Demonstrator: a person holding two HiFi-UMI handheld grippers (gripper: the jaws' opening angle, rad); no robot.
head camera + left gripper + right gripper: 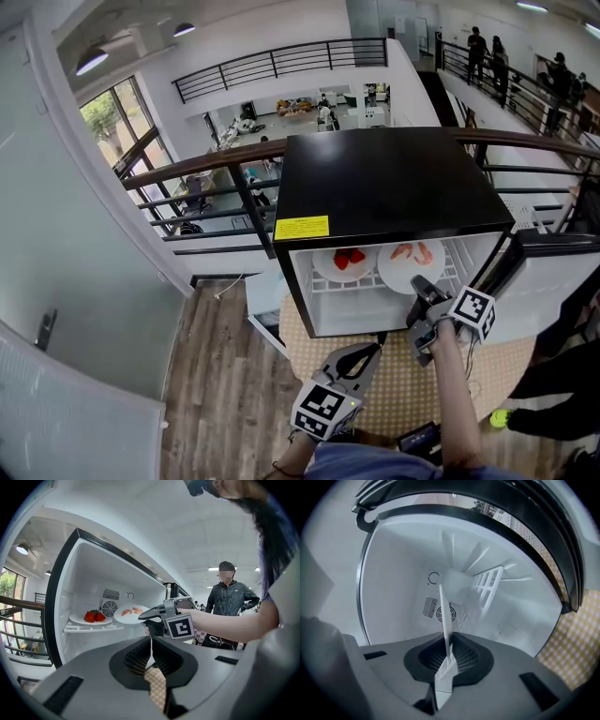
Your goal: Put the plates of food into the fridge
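Open fridge: strawberry plate, shrimp plate side by side on shelf.

The fridge has a glossy black top and frame, a yellow label on its front edge, and a white inside with a white wire shelf. The white strawberry plate carries red strawberries with green tops. The white shrimp plate carries pink-orange shrimp. The mat is checked tan and cream. The floor is brown wood grain. The left gripper and right gripper are grey, with black-and-white square markers.
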